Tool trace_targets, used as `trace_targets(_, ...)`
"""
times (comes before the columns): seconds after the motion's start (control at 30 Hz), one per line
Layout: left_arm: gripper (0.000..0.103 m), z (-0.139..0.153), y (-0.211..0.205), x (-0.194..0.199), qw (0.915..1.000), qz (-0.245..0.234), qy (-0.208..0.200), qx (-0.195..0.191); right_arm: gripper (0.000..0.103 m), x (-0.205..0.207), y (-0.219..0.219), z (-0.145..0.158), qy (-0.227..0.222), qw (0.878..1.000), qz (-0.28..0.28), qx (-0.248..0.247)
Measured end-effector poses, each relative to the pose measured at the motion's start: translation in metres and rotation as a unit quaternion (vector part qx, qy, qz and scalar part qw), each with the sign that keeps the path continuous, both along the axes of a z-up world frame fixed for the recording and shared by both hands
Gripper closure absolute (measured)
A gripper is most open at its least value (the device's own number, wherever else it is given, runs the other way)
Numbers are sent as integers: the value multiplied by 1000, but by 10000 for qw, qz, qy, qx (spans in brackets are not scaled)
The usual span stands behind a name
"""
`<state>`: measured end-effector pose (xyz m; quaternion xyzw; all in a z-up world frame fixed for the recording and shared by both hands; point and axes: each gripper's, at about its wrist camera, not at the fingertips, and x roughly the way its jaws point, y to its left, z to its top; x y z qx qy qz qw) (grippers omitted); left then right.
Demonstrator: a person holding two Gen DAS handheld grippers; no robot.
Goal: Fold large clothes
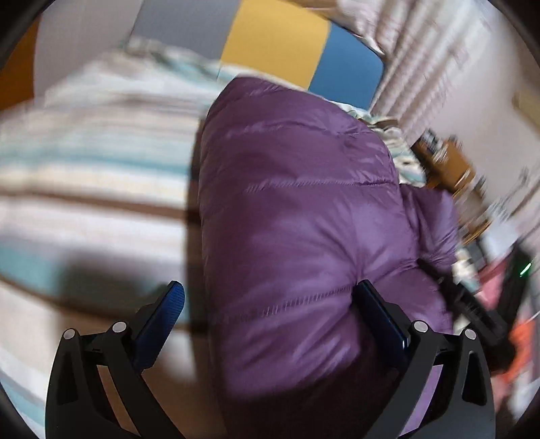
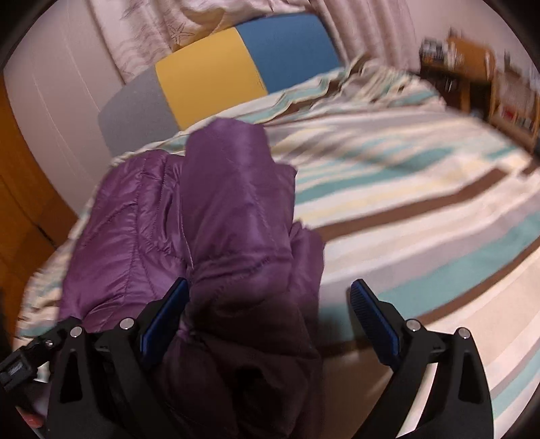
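Note:
A purple quilted jacket (image 1: 297, 209) lies in a bulky heap on the striped bedspread (image 1: 84, 152). My left gripper (image 1: 270, 297) hovers over its near end with jaws wide apart. The right finger is at the jacket's edge and the left finger is over bare bedspread, so it is open and grips nothing. In the right wrist view the jacket (image 2: 229, 209) runs up from between my fingers. My right gripper (image 2: 270, 287) is open. Its left pad is beside the fabric and its right pad is off the fabric, over the bedspread (image 2: 405, 202).
A yellow and blue headboard (image 2: 209, 84) stands at the far end of the bed, with a pale curtain (image 2: 152, 23) behind it. A wooden shelf unit (image 2: 472, 77) stands beside the bed. A wooden door (image 2: 20, 202) is at the left. A black tool part (image 1: 465, 297) lies by the jacket's right side.

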<state>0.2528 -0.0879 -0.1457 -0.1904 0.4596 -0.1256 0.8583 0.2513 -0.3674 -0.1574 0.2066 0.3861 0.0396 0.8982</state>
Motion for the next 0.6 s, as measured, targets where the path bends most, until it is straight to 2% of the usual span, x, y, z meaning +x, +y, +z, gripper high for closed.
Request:
trace_targets(0.07,3,-5,9,-3,9978,-43,298,-588,9,-5,-10,-5,88,9983,141,562)
trace_targets(0.1,3,-7,10,-5,9967,-107,343,-731,10,-7,-13,-6,80,9974,184,687)
trace_targets(0.13,3,-6,8,-8,9969,-189,305,-701,11,-8,-14,-6,73,9968,246,754)
trace_targets(0.17,3,-5,6,-9,9975,-249,263,-614,16,-9,-14,-6,71,9964,328,773)
trace_targets(0.2,3,-4,2,-11,9980,-329,218,-495,26,-9,-12,-6,68,9958,401,819)
trace_targets(0.3,3,-2,-12,-12,9978,-606,204,-186,38,-10,-9,-9,74,9921,512,1142)
trace_targets(0.37,12,5,-22,-17,9969,-786,74,63,45,-13,-10,-10,54,9894,513,1361)
trace_targets(0.4,19,8,-24,-19,9964,-834,9,130,49,-11,-11,-10,35,9885,519,1421)
trace_targets(0.47,27,16,-28,-24,9953,-926,-128,256,54,-16,-10,-6,-65,9882,578,1418)
trace_targets(0.6,36,22,-25,-39,9935,-1042,-360,270,59,-28,-10,0,-246,9840,597,1663)
